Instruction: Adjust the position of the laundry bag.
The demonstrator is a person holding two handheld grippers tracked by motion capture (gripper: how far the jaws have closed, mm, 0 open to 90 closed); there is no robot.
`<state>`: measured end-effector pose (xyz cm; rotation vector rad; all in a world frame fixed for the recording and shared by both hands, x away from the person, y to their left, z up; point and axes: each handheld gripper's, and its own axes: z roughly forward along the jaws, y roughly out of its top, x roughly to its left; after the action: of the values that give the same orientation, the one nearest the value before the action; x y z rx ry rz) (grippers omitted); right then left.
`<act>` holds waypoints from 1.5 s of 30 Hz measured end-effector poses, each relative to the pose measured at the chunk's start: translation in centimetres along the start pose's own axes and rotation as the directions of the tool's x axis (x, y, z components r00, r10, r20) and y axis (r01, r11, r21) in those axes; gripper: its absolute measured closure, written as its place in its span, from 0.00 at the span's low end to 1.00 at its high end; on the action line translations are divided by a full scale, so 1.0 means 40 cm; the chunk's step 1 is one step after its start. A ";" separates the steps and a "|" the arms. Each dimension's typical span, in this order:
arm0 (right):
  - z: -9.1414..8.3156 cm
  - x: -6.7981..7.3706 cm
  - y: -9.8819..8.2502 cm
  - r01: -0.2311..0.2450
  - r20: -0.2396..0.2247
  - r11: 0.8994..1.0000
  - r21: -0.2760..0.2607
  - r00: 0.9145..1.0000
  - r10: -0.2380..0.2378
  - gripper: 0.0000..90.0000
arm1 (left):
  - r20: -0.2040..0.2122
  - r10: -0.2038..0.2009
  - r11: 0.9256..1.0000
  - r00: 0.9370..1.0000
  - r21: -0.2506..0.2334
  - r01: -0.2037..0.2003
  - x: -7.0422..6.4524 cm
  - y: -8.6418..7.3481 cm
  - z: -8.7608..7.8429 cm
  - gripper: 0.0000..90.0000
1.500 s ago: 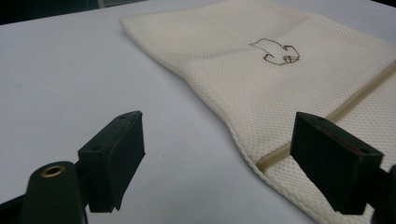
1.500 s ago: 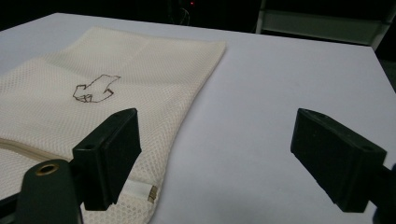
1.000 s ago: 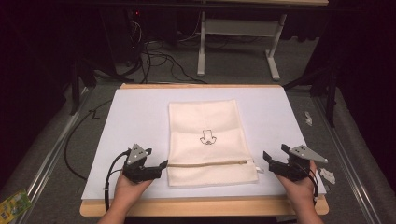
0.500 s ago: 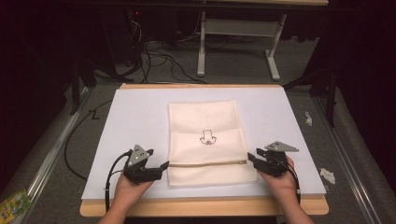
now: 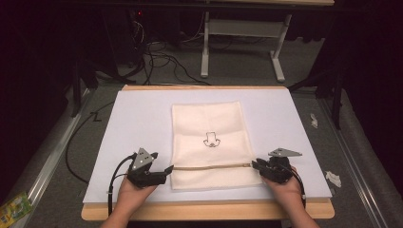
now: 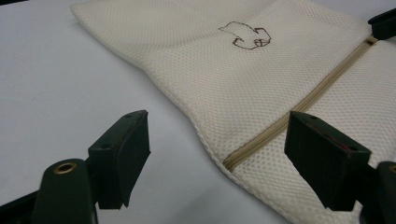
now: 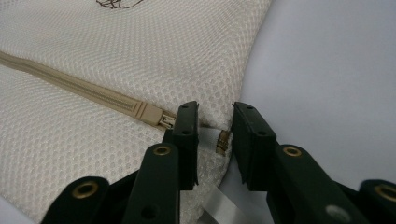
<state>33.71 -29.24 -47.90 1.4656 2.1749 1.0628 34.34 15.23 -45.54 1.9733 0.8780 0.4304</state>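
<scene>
A cream mesh bag point(image 5: 209, 128) lies flat on the white sheet, with a small outline figure point(image 5: 210, 140) stitched at its middle. A tan zipper point(image 5: 209, 166) crosses it near the front. My left gripper point(image 5: 167, 170) is at the zipper's left end; in its own view the gripper point(image 6: 219, 158) stands wide open, straddling the bag's edge point(image 6: 210, 144). My right gripper point(image 5: 256, 165) is at the zipper's right end. Its own view shows the jaws a narrow gap apart around the small metal pull tab point(image 7: 222, 140), just past the slider point(image 7: 149, 114), without pinching it.
The white sheet point(image 5: 138, 123) covers a wooden table whose front edge point(image 5: 204, 211) is near my hands. White paper scraps point(image 5: 332, 178) and a green packet point(image 5: 14, 209) lie on the floor beside it. Cables and a desk frame point(image 5: 237, 28) stand behind.
My right gripper has moved left from the sheet's right edge to the zipper's right end. The left gripper and the bag have stayed put.
</scene>
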 end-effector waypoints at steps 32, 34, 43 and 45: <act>-0.048 0.047 -0.024 0.067 -0.011 0.997 0.045 0.998 -0.066 0.92 | 0.096 -0.109 0.980 0.989 0.180 0.090 -0.015 -0.014 0.062 0.58; -0.048 0.046 -0.025 0.066 -0.012 0.997 0.043 0.998 -0.065 0.92 | 0.067 -0.095 0.976 0.993 0.204 0.080 -0.026 -0.015 0.075 0.62; -0.061 0.047 -0.030 0.063 0.000 0.996 0.064 0.998 -0.063 0.91 | 0.080 -0.050 0.970 0.996 0.241 0.030 -0.062 -0.020 0.056 0.87; -0.059 0.052 -0.030 0.068 0.014 0.995 0.067 0.998 -0.069 0.90 | 0.083 -0.063 0.971 0.995 0.237 0.042 -0.059 -0.021 0.053 0.86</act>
<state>30.58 -28.56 -46.87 1.4115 2.2520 0.9608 33.63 12.53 -47.28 2.1608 0.9571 0.2121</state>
